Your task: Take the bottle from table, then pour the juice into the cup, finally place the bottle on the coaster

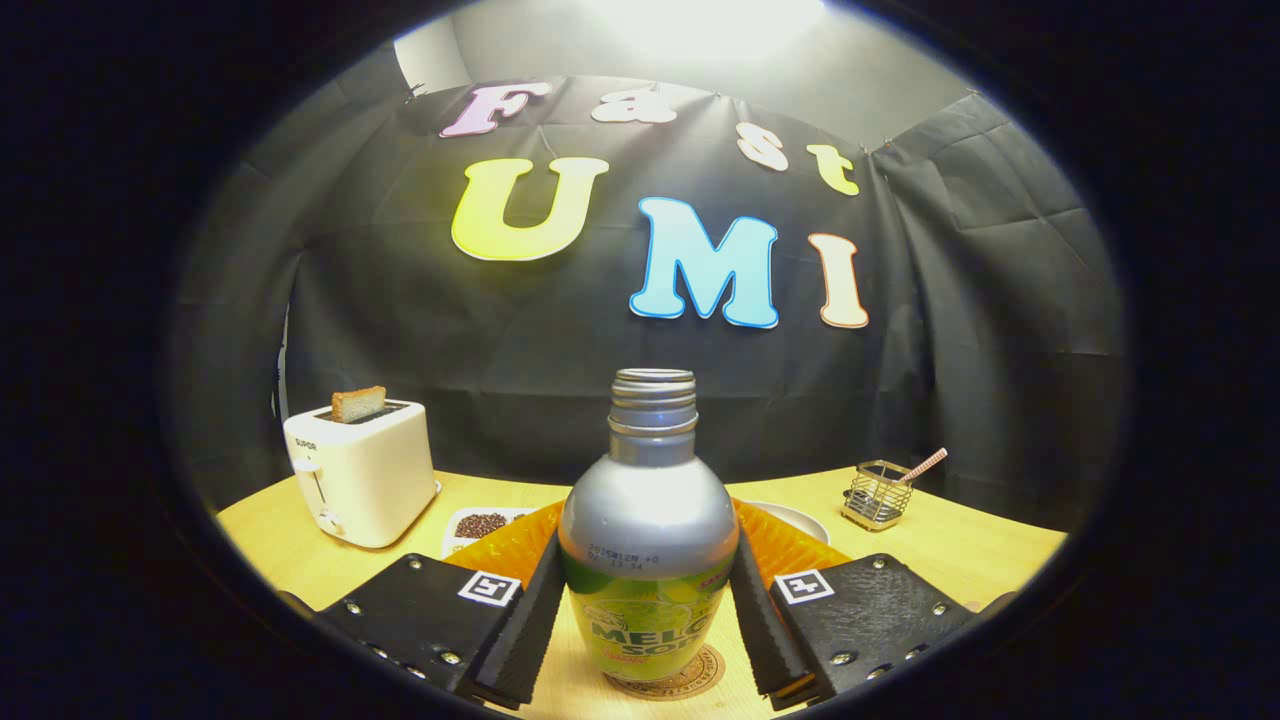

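Observation:
A silver bottle (648,520) with a green label and no cap stands upright on a round brown coaster (706,673) on the wooden table (280,550). My gripper (648,610) has one finger on each side of the bottle. Both pads touch its body at the widest part, so the gripper is shut on it. Behind the bottle and the fingers lies an orange ribbed object (500,548); the bottle hides its middle. I cannot pick out a cup with certainty.
A white toaster (360,480) with a slice of toast stands at the back left. A small dish of dark beans (480,525) lies beside it. A white plate rim (800,520) shows behind the orange object. A wire holder with a straw (880,493) stands at the back right.

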Action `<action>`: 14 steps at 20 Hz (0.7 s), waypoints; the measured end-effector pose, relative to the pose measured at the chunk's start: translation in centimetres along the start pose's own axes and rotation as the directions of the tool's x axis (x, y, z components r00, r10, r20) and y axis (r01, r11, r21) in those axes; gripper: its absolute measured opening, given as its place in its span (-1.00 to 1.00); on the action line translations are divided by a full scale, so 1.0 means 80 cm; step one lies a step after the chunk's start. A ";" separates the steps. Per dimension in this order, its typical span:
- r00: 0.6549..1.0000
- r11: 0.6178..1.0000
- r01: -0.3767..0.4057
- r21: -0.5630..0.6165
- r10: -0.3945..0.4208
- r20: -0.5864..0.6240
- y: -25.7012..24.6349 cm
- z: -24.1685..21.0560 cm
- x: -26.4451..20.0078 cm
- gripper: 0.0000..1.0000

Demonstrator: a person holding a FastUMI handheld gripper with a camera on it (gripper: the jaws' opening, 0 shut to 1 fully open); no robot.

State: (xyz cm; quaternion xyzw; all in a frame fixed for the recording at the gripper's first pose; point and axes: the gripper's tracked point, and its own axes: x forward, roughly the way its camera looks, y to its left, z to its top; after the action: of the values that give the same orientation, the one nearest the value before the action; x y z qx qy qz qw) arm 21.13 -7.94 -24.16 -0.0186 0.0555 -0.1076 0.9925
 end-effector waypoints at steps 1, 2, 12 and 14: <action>1.000 1.000 -0.001 0.003 0.001 -0.004 -0.001 -0.004 0.003 0.56; 1.000 1.000 -0.002 0.005 0.002 -0.009 -0.003 -0.012 0.006 0.56; 1.000 0.997 -0.001 0.072 0.002 -0.007 -0.019 -0.045 0.016 0.56; 1.000 0.997 0.011 0.072 -0.011 -0.010 -0.023 -0.049 0.017 0.56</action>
State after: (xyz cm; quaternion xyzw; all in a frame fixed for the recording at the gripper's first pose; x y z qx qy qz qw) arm 21.65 -10.17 -28.11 0.0172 0.0564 -0.1151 0.9916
